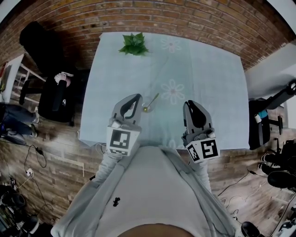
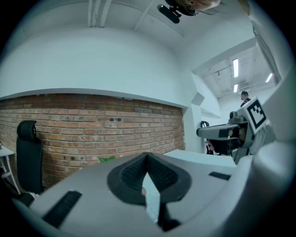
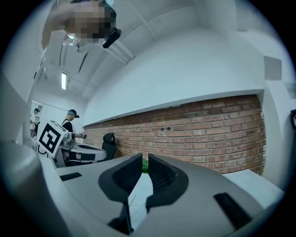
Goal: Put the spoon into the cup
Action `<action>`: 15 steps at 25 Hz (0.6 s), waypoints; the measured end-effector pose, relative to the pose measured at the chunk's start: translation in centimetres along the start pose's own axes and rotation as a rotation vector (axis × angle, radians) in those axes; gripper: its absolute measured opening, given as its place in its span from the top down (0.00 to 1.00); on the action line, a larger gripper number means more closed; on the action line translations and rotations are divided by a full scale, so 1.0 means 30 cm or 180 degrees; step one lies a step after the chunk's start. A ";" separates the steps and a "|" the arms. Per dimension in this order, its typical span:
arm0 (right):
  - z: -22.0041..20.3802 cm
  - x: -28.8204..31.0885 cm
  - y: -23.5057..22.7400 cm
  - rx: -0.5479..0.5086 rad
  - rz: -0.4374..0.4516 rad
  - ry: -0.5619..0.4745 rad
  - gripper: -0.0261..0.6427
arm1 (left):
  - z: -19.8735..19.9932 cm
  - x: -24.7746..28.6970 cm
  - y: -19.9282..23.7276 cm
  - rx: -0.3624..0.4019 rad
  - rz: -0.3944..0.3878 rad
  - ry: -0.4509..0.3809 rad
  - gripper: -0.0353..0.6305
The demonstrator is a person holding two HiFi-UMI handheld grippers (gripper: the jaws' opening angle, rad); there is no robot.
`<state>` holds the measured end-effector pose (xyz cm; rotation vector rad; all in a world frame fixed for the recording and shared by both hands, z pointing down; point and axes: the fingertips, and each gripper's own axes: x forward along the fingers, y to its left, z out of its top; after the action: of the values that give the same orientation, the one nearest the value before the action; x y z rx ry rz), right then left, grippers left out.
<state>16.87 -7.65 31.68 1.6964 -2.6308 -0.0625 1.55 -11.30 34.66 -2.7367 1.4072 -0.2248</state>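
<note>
Spoon on the cloth-covered table; both grippers empty above the near edge.
Rough red brick wall [image 1: 185,14] stood behind a rectangular table [image 1: 217,69] under smooth pale cloth printed with flowers; left gripper [image 1: 136,97], grey with ribbed dark pads, had jaws tip to tip on nothing; right gripper [image 1: 190,104] showed a narrow gap, nothing between; leafy green plant [image 1: 134,45] sat at the far edge; slim metallic spoon [image 1: 150,103] lay flat on the cloth near the left gripper.

Light grey sweatshirt [image 1: 148,194], long grey sleeves [image 1: 108,163]. Both left gripper [image 1: 136,97] and right gripper [image 1: 191,103]: grey moulded shells, black ribbed pads [image 3: 159,173] lining jaws. White cube [image 1: 121,140] behind each gripper, black square markers.
</note>
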 end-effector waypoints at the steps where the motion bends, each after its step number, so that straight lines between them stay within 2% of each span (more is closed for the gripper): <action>1: 0.001 -0.009 -0.007 0.0004 -0.0027 -0.0012 0.89 | 0.000 0.003 -0.004 -0.0001 -0.0013 0.0001 0.92; 7: -0.012 -0.049 -0.035 0.0090 -0.0138 -0.0055 0.92 | -0.008 0.007 -0.011 -0.0028 -0.0016 0.0015 0.92; 15: -0.029 -0.054 -0.035 0.0185 -0.0152 -0.0022 0.94 | -0.044 -0.003 0.005 -0.0091 0.0019 0.0105 0.92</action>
<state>18.52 -6.63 32.54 1.7802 -2.6222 0.0079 1.17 -11.30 35.93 -2.7639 1.4376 -0.2527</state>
